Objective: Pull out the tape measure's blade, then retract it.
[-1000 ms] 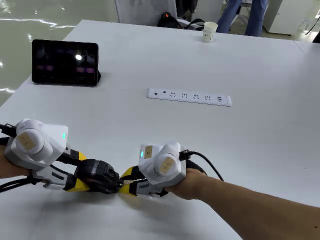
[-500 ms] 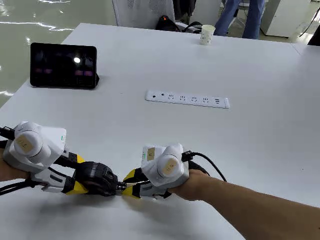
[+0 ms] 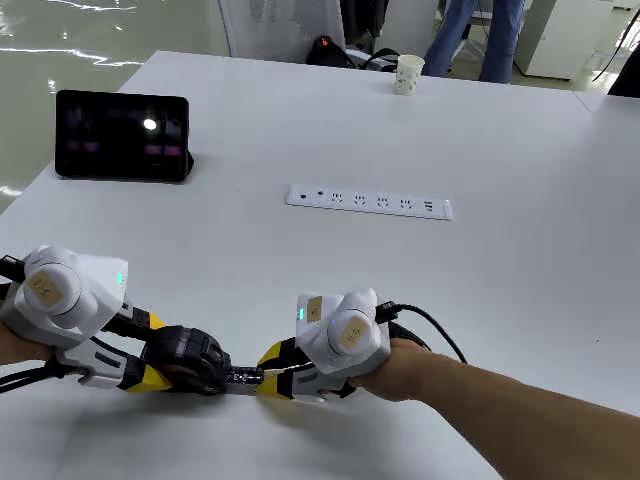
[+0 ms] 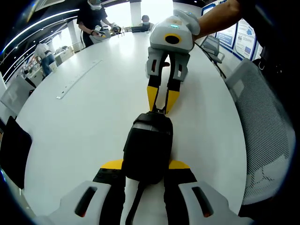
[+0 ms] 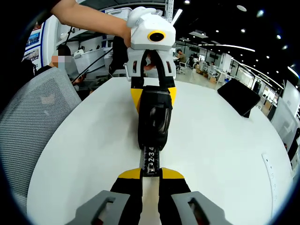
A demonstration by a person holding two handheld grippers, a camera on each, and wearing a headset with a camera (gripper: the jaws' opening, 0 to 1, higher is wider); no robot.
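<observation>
A black tape measure (image 3: 187,357) lies low over the white table (image 3: 500,230), with my left gripper (image 3: 165,352) shut on its case. In the left gripper view the case (image 4: 147,147) sits between my yellow-tipped jaws (image 4: 146,165). A short length of blade (image 3: 241,376) sticks out to the right. My right gripper (image 3: 265,372) is shut on the blade's end. In the right gripper view the printed blade (image 5: 151,161) runs from my right gripper (image 5: 151,174) up to the case (image 5: 154,119).
A dark tablet (image 3: 122,136) stands at the far left and a white power strip (image 3: 368,201) lies mid-table. A paper cup (image 3: 406,74) stands at the far edge, with a person's legs (image 3: 480,35) behind it. A mesh chair (image 4: 267,122) is beside the table.
The right gripper has drawn a little to the right, away from the case. A short piece of blade now shows between the two grippers.
</observation>
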